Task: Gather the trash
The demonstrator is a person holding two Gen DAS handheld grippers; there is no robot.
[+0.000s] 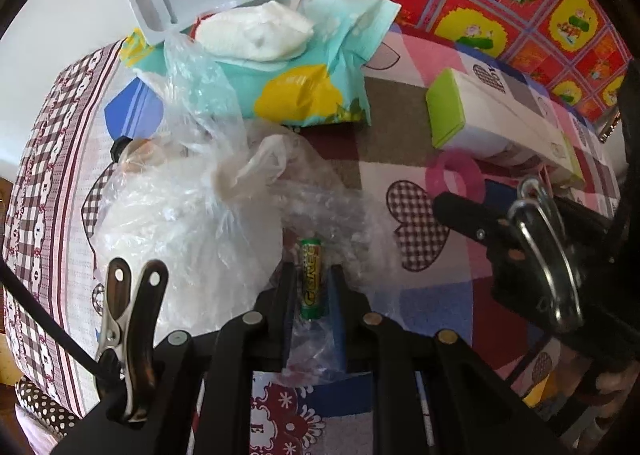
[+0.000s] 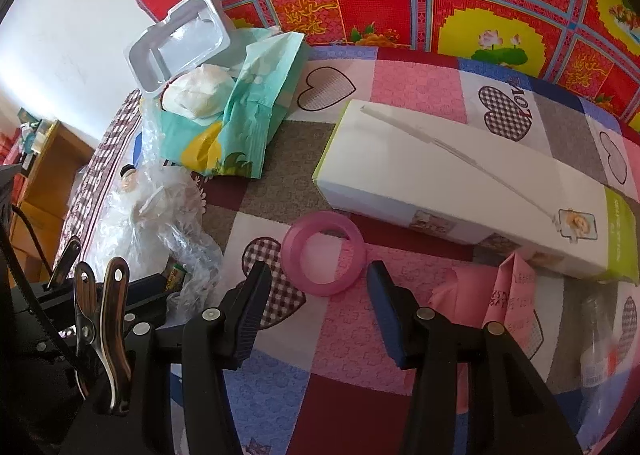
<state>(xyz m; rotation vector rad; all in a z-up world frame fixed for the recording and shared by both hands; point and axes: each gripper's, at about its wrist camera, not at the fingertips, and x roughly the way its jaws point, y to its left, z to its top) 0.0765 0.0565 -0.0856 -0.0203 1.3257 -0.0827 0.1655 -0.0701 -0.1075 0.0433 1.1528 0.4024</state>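
The left gripper [image 1: 311,279] is clamped on a small green battery [image 1: 312,279] amid crumpled clear plastic bags [image 1: 192,215]; the right gripper [image 2: 316,295] gapes, empty, before a pink plastic ring [image 2: 323,255] on the patchwork quilt [image 2: 352,335].

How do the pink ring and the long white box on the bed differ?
The pink ring is round, open in the middle and lies flat; the white box is long, rectangular and closed. The ring is plain translucent pink; the box is white with green ends and a printed picture. The ring is much smaller. Both lie on the patchwork cover, near each other.
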